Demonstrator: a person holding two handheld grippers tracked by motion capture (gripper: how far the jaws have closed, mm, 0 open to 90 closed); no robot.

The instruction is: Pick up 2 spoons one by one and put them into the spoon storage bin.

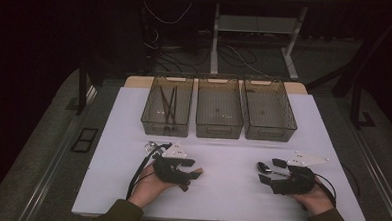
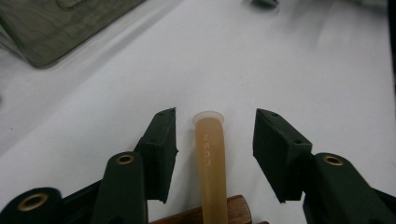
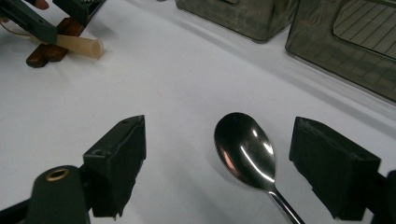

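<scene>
Left gripper [image 1: 190,169], high view: sitting left of centre in the lower half of the frame, jaws apart, pointing right. A pale tube [image 1: 200,170] is poking out at its tip. Right gripper [image 1: 270,171], lower right, is pointing left with jaws wide around a spoon [image 1: 264,167] lying on the white table [image 1: 222,151]. Three dark see-through bins are standing in a row across the middle of the frame; the left bin [image 1: 167,104] is holding thin dark sticks, the middle bin [image 1: 219,106] and right bin [image 1: 269,108] are showing bare floors.

Left gripper [image 2: 215,149] view: both jaws rising from the bottom edge, half open, with the tube [image 2: 211,158] lying between them at bottom centre. Clear gaps on both sides, pads not touching it. A brown wooden piece [image 2: 236,210] is crossing under the tube at the bottom edge.

Right gripper [image 3: 217,170] view: jaws standing wide at lower left and lower right. The spoon [image 3: 245,149] bowl is resting between them, nearer the right jaw, touching neither. Upper left of the frame: the tube [image 3: 81,45] and the wooden piece [image 3: 46,52], with the left gripper's jaws standing over them.
</scene>
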